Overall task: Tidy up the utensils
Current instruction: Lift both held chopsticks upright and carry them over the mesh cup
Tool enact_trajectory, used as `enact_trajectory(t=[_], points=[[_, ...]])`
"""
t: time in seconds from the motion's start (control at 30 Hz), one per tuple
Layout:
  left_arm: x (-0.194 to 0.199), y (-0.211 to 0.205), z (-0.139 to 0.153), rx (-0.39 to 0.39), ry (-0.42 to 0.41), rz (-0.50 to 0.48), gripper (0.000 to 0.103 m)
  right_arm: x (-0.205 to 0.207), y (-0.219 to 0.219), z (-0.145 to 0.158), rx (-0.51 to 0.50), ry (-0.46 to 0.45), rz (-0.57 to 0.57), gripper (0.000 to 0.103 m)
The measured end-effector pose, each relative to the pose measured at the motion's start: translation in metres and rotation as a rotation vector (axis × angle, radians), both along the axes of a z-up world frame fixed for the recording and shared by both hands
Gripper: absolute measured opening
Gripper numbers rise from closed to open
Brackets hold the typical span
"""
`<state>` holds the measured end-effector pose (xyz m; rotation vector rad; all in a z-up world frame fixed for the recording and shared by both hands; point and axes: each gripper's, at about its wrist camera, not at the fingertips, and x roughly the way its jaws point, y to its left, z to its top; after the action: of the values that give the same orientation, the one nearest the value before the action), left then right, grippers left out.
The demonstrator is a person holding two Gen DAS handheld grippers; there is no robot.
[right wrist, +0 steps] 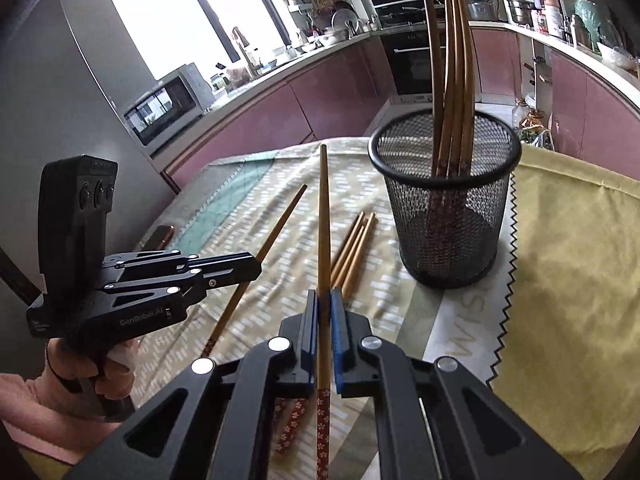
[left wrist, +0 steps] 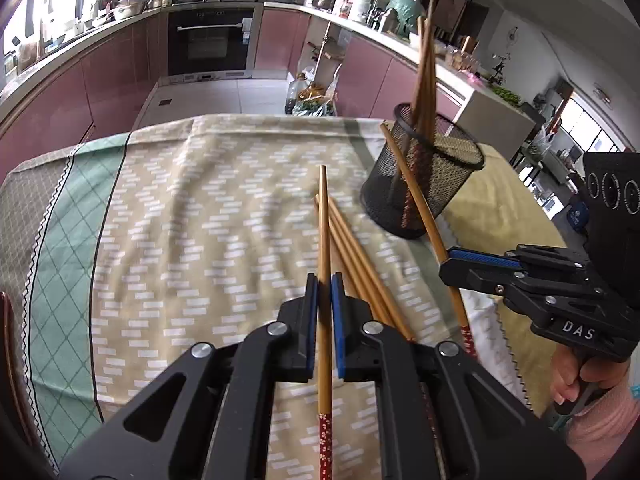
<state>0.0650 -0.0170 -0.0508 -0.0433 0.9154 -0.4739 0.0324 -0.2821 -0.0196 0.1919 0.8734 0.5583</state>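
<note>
The left gripper (left wrist: 324,280) is pinching a single bamboo chopstick (left wrist: 325,240) between its blue pads, the pale tip pointing away from the camera and the red flowered handle end trailing back under the jaws. The right gripper (right wrist: 324,294) does the same with a second chopstick (right wrist: 324,216) — pads pressed onto the shaft, red patterned end toward the camera, tip angled up over the cloth. Each gripper shows in the other's view: the right one at the right edge of the left wrist view, held by a hand (left wrist: 576,372) in a pink sleeve, and the left one at the left of the right wrist view.

On the worktop, a patterned tablecloth (left wrist: 180,208) with a green band lies under everything. A small bundle of loose chopsticks (right wrist: 354,248) lies flat on it between the two grippers, fanned slightly, near the base of the holder. The black mesh holder (right wrist: 448,200) stands upright toward the right of the cloth, just beside a yellow cloth (right wrist: 568,248) with a zigzag edge. Several chopsticks stand in it already (right wrist: 454,80) — red ends down, plain tips up, leaning together against the far rim. Behind the worktop runs a kitchen with pink cabinets (left wrist: 108,80) and a built-in oven (left wrist: 210,40)
</note>
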Motion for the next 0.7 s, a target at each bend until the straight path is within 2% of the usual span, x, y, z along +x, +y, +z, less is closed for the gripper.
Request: enact_trajectory(t=[0.37,0.53,0.7], points=[[-0.01,0.009,0.06,-0.184,-0.059,-0.078,0.007,-0.009,-0.018,0.047,0.038,-0.144,-0.025,0.005],[-0.013,0.012,0.09,-0.245,-0.119,-0.097,0.007,-0.009,-0.026,0.064,0.043,-0.194,-0.043,0.005],[-0.003,0.01,0.109,-0.264,-0.16,-0.088,0.007,-0.004,-0.032,0.076,0.031,-0.236,-0.058,0.005]])
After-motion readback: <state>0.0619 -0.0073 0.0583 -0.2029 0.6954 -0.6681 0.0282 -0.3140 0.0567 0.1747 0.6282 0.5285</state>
